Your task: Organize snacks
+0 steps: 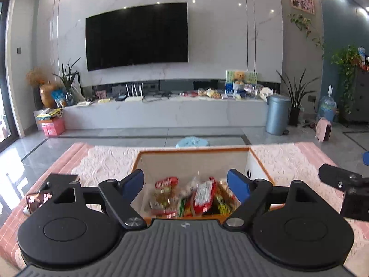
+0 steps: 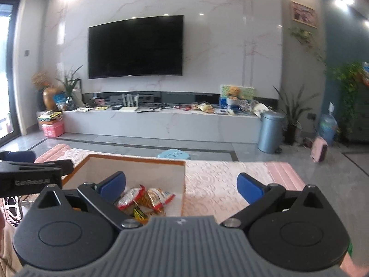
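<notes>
We held the left hand-held gripper (image 1: 186,185) above the near edge of an open box (image 1: 193,161) with an orange rim, its blue pads (image 1: 132,183) spread wide with nothing between them. The snacks (image 1: 193,196), a heap of red, green and clear packets, lay on the floor of that box, below and beyond the pads. The box stood on a table covered with a pink and white cloth (image 1: 103,159). Our right hand-held gripper (image 2: 182,185) hung just right of the left one, over the box's right wall (image 2: 183,184), likewise wide open and empty; a few red-and-white packets (image 2: 147,198) showed in the box past its left pad. Beyond the table, a dark television (image 1: 137,35) hung on the marble wall.
</notes>
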Motion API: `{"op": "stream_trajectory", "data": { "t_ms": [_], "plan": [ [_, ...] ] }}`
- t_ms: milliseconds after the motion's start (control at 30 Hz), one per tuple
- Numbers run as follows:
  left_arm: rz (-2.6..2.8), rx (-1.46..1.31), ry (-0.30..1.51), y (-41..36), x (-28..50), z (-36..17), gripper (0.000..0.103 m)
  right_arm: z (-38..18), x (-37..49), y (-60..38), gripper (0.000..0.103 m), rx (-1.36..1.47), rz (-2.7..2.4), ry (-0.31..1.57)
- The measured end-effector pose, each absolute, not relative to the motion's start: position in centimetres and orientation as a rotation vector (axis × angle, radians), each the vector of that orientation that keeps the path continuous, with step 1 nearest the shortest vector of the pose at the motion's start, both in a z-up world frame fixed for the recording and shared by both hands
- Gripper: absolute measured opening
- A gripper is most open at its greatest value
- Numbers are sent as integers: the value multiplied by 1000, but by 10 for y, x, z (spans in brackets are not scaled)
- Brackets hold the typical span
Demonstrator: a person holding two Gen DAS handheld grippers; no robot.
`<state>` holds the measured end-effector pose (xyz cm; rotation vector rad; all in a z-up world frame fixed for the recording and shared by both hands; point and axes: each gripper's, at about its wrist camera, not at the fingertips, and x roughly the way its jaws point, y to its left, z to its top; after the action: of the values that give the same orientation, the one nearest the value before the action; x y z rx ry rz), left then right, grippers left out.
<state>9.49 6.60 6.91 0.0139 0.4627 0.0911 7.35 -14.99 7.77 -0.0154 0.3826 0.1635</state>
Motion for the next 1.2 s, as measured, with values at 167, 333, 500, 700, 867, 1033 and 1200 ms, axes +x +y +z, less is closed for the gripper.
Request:
{"op": "stream_trajectory", "data": {
  "t_ms": [167, 333, 500, 700, 867, 1033, 1200],
  "plan": [
    [78, 45, 532, 60, 89, 53, 96, 56, 64, -156, 100, 33, 129, 436],
    [70, 38, 615, 55, 88, 35, 96, 34, 59, -156, 100, 24, 116, 475],
    [114, 82, 646, 42, 86, 19, 96, 12, 61, -156, 100, 11, 151, 508],
    [106, 117, 688, 28, 90, 6, 96, 1, 70, -167, 100, 28, 150, 536],
    [92, 143, 702, 17, 91, 2, 96, -1, 73, -179, 100, 60, 121, 544],
    [90, 140, 706, 17, 90, 3, 96, 0, 73, -189, 100, 95, 106, 530],
    [84, 137, 700, 17, 89, 7, 96, 3, 71, -186, 100, 87, 115, 519]
  ]
}}
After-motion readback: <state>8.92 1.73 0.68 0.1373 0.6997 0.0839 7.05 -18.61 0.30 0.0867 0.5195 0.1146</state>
